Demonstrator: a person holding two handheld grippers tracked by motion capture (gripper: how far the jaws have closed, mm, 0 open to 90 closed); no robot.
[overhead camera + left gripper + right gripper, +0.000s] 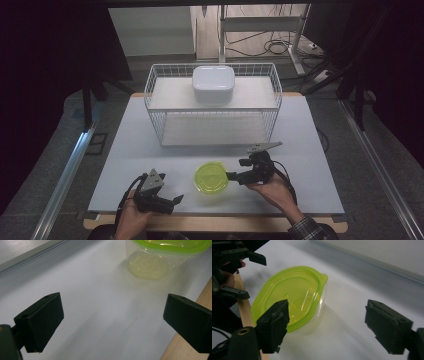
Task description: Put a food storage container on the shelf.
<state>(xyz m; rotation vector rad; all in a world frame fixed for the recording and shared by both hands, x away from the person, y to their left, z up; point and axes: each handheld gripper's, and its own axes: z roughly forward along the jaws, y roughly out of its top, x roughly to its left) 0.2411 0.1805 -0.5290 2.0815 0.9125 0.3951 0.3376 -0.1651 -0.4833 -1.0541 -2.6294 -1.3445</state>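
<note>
Container: green-lidded tub (212,178) standing near the surface's (310,150) front edge, about midway along.
Right gripper (231,176): jaws apart, apparently just beside the tub's rim.
Left gripper (176,200): jaws apart, nothing between.

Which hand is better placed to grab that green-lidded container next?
Right, most likely. The right gripper sits right beside the green-lidded container, jaws open and aimed at its rim. The left gripper is also open but stands farther off, near the table's front edge.
</note>
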